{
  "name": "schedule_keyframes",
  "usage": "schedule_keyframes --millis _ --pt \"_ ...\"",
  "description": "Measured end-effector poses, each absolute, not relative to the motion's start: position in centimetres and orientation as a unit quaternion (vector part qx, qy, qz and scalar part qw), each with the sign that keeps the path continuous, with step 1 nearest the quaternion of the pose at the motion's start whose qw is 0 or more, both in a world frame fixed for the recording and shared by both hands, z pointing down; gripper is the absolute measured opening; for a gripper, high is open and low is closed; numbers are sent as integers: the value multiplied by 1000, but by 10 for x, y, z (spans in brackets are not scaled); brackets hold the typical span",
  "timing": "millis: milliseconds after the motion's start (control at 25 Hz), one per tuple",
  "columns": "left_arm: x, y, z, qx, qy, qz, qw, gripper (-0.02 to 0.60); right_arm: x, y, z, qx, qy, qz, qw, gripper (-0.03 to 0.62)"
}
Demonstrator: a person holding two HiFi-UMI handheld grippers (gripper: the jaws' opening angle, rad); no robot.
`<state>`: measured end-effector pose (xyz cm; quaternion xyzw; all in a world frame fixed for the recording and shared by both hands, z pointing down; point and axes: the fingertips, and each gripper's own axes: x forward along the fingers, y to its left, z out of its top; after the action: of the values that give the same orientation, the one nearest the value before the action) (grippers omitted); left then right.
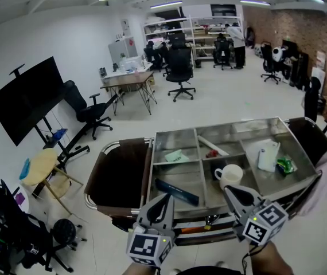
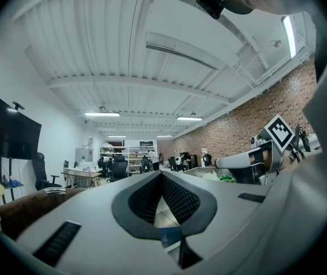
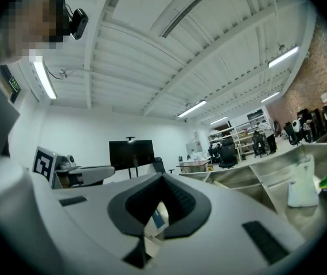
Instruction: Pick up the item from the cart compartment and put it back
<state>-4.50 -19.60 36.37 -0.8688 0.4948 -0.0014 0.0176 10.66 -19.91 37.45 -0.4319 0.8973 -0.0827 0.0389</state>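
Observation:
The steel cart (image 1: 301, 153) has several compartments. A dark blue box (image 1: 176, 192) lies in the near-left one. In the middle one a white mug (image 1: 228, 175) stands. My left gripper (image 1: 165, 197) hovers level at the cart's near edge, just in front of the blue box, shut and empty. Its tips (image 2: 162, 174) meet, and a bit of the blue box (image 2: 170, 236) shows below them. My right gripper (image 1: 230, 189) is shut and empty too, close to the mug's near side. In the right gripper view the jaws (image 3: 163, 177) are closed.
Other compartments hold a pale green card (image 1: 176, 156), a white stick (image 1: 212, 146), a white pouch (image 1: 267, 156) and a green packet (image 1: 285, 165). A brown bag (image 1: 117, 176) hangs at the cart's left end. Office chairs (image 1: 179, 67), a desk (image 1: 128, 80) and a black screen (image 1: 28, 99) stand beyond.

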Motion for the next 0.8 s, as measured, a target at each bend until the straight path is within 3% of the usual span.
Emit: schedule_keyframes --millis 800 --pt "-44 -196 364 -871 490 -1 23 0 99 -201 377 -424 901 -85 25 15"
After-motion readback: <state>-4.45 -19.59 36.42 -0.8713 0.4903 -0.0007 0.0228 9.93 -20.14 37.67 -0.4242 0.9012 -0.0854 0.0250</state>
